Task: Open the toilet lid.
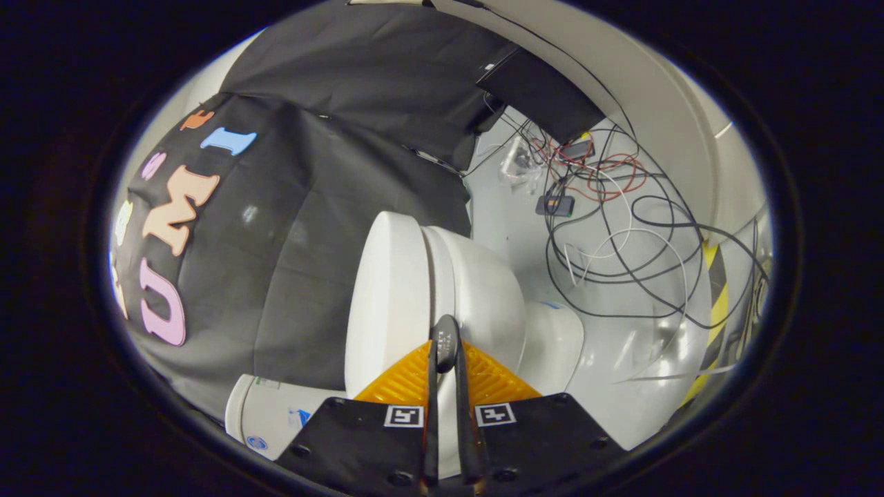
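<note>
The view is rolled sideways. The white toilet's lid (383, 304) shows as a broad flat face, lying down against the seat and bowl (483, 290) beside it. My gripper (445, 337) is shut, its fingertips (446, 343) meeting right at the seam between the lid's rim and the seat. A thin white strip shows between the fingers lower down. Whether the tips pinch the rim or only rest against it I cannot tell. The toilet's base (552, 342) lies beyond the bowl.
Black cloth wall (311, 228) stands behind the lid. A white canister (276, 414) lies beside the fingers by the cloth. Tangled cables (615, 228) and a small dark box (554, 204) cover the pale floor beyond the bowl. Yellow-black hazard tape (715, 304) runs along the floor's edge.
</note>
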`<action>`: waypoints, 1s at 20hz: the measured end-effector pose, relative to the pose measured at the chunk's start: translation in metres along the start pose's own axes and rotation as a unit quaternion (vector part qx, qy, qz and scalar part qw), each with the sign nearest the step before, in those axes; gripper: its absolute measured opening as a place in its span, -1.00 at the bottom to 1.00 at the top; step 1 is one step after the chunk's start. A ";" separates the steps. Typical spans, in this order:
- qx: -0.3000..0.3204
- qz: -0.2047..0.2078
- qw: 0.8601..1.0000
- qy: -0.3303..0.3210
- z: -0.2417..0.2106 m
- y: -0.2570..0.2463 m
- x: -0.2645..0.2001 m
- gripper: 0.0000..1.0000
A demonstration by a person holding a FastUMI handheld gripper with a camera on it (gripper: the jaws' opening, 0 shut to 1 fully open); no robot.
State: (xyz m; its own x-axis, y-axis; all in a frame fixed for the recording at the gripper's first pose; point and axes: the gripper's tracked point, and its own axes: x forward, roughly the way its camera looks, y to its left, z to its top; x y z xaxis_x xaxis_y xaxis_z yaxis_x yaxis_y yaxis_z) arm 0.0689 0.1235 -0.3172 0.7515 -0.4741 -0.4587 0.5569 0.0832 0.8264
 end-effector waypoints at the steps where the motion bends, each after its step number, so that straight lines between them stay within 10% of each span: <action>1: -0.004 0.002 1.000 0.001 -0.001 0.001 -0.001 -0.74; 20: -0.167 0.052 0.984 -0.013 0.012 0.080 -0.037 -0.74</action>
State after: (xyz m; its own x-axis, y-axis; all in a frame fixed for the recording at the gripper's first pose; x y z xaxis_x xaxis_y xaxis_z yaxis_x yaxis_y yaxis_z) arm 0.0815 0.1367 -0.2306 0.8037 -0.4693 -0.3657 0.5661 0.4141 0.7128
